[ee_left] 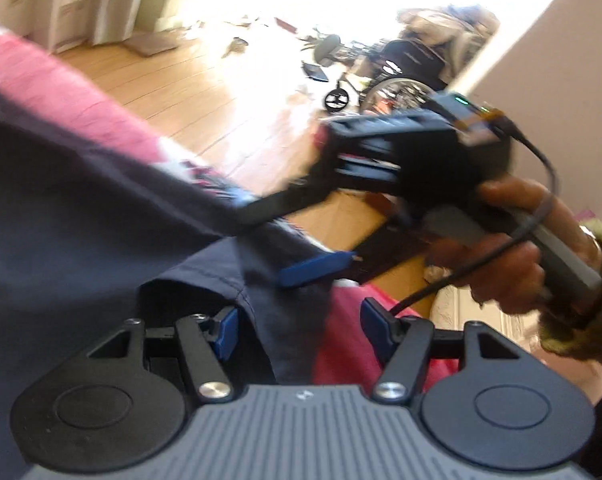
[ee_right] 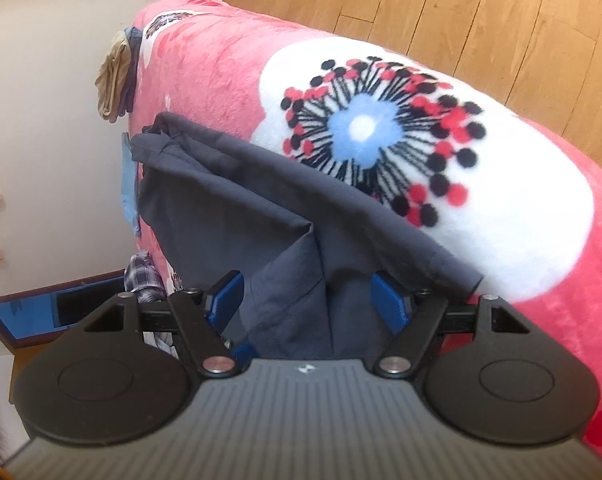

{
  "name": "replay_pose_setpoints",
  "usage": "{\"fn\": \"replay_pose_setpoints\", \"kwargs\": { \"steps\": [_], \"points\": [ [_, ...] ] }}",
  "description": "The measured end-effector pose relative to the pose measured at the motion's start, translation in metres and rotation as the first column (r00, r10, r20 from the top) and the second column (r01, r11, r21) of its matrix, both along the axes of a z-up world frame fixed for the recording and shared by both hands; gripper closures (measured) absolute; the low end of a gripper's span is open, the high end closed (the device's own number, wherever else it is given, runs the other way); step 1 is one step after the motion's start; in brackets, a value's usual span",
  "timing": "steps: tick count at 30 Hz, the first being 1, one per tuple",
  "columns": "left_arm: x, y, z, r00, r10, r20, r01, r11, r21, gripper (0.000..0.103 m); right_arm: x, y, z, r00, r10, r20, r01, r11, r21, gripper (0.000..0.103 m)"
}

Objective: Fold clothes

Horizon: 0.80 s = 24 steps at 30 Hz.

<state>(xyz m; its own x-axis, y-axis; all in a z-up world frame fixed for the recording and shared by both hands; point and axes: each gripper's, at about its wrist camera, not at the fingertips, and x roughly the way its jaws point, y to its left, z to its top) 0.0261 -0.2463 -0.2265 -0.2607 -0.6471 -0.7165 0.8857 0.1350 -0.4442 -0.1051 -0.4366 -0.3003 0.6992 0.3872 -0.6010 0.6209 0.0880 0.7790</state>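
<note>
Between the blue pads of the right gripper (ee_right: 307,300) a fold of the dark navy garment (ee_right: 237,200) is seen, but the jaws stand wide and the pads are not pressed on the cloth, so nothing is judged to be held there. The jaws of the left gripper (ee_left: 293,330) are likewise apart, with an edge of the same navy cloth and some bare blanket lying between them, untouched by either pad. The garment is spread in loose folds across the pink floral blanket (ee_right: 229,60) on the bed, one hemmed edge running diagonally toward the right gripper. The step in hand is judged to be the taking of edges for a fold; a closing of each pair of jaws on a single layer at the hem would be called for next, so that the blanket is not caught with it. In the left wrist view the right gripper is seen held by the person's hand (ee_left: 513,248) just beyond the garment, so little room is left between the two tools. The bed's edge lies near, with wooden floor (ee_right: 501,8) beyond.
</note>
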Motion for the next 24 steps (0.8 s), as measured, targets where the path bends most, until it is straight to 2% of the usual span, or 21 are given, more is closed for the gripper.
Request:
{"fn": "replay_pose_setpoints", "kwargs": {
  "steps": [6, 8, 11, 14, 17, 20, 24],
  "points": [
    [-0.025, 0.006, 0.006, 0.997, -0.069, 0.035, 0.069, 0.998, 0.008, 0.039, -0.001, -0.001, -0.002, 1.0, 0.004, 0.001, -0.004, 1.0, -0.003, 0.031],
    [-0.022, 0.015, 0.012, 0.999, -0.028, 0.045, 0.027, 1.0, 0.014, 0.039, 0.002, -0.001, -0.001, 1.0, 0.021, -0.002, -0.021, 1.0, -0.011, 0.031],
    [-0.01, 0.034, 0.024, 1.0, 0.001, 0.019, -0.001, 1.0, -0.018, 0.039, 0.004, -0.001, 0.0, 0.999, 0.036, -0.003, -0.036, 0.999, -0.016, 0.031],
    [0.001, 0.05, 0.029, 0.999, 0.046, 0.019, -0.045, 0.998, -0.042, 0.034, 0.002, -0.001, -0.001, 0.999, 0.042, -0.009, -0.042, 0.999, -0.016, 0.03],
    [0.004, 0.045, 0.016, 0.997, 0.051, 0.054, -0.051, 0.999, 0.002, 0.033, 0.001, 0.001, 0.0, 0.999, 0.051, -0.017, -0.051, 0.999, -0.016, 0.03],
    [-0.004, 0.039, 0.003, 0.995, 0.006, 0.099, -0.013, 0.998, 0.064, 0.036, 0.002, 0.003, 0.003, 0.996, 0.081, -0.028, -0.082, 0.996, -0.042, 0.03],
    [-0.007, 0.056, 0.005, 0.998, -0.007, 0.066, 0.002, 0.997, 0.075, 0.035, 0.004, 0.011, 0.007, 0.988, 0.149, -0.043, -0.152, 0.983, -0.099, 0.031]
  ]
}}
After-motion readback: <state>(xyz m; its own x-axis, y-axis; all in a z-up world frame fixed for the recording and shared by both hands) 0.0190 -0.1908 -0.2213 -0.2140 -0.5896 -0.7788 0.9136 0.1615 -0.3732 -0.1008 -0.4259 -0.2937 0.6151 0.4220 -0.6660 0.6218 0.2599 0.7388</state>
